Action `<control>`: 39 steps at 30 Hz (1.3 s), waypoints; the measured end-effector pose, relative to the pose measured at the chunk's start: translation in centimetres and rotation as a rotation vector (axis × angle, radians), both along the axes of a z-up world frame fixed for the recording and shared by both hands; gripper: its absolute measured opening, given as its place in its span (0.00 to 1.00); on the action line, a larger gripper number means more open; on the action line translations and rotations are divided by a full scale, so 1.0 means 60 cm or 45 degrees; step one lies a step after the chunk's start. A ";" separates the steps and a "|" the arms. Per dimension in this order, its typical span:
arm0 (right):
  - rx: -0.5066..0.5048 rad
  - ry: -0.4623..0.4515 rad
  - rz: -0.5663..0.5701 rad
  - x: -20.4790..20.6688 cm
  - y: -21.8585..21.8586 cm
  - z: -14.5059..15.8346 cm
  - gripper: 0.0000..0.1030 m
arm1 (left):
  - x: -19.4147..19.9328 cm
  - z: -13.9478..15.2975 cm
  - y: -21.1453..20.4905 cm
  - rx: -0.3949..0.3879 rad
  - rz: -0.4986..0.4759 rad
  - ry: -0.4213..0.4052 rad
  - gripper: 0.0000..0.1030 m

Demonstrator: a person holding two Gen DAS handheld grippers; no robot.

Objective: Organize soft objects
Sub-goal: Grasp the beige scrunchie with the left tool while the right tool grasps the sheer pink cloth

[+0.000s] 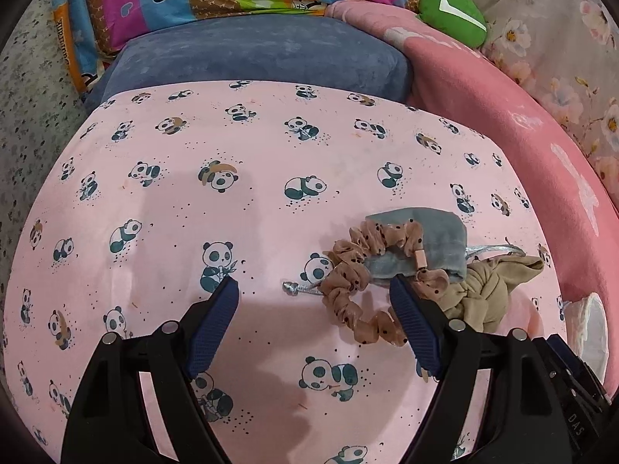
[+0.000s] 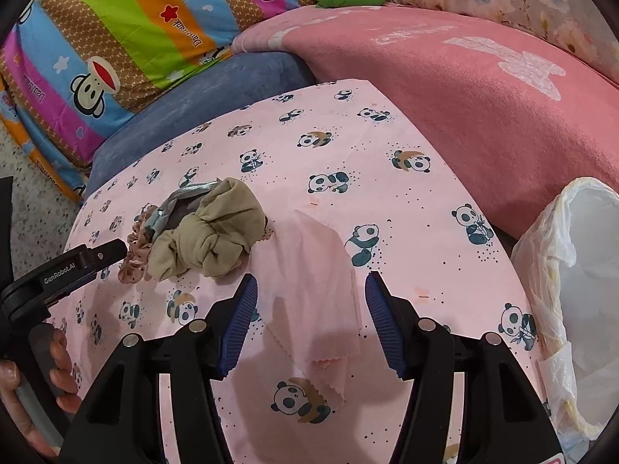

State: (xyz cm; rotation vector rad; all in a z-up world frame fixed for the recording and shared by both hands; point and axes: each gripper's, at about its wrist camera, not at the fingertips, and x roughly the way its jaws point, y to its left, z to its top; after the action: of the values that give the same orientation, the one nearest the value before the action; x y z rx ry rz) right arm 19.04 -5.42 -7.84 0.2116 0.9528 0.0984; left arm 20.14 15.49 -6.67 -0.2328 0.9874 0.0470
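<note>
Right wrist view: our right gripper (image 2: 309,321) gapes wide, jaws straddling a thin pink cloth (image 2: 313,290) lying flat on the panda sheet (image 2: 387,147); it may bunch the sheet too. Left gripper (image 1: 313,317), also wide, hovers by the tan scrunchie (image 1: 359,282), grey pouch (image 1: 421,247) and beige knot (image 1: 483,294) — tangled, could snag together. White bag (image 2: 572,270) sits beyond.

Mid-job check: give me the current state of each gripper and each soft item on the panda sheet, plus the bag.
left gripper: open, empty, right finger beside the scrunchie.
right gripper: open, straddling the pink cloth, not gripping.
dotted scrunchie: lying loose, draped over the pouch.
grey pouch: flat, drawstring trailing out.
tan knotted cloth: bunched, knotted, touching the pouch.
pink cloth: folded, flat on the sheet.
white plastic bag: open, at the sheet's right edge.
</note>
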 end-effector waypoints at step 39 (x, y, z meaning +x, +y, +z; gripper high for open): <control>-0.050 0.040 0.055 -0.007 0.017 -0.035 0.06 | -0.026 -0.003 -0.026 -0.086 -0.125 -0.013 0.11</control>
State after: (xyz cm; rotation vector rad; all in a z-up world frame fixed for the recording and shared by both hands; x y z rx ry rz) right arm 18.65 -4.40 -9.92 0.1569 0.9899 0.1165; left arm 18.56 13.92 -6.85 -0.2458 0.9903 -0.0771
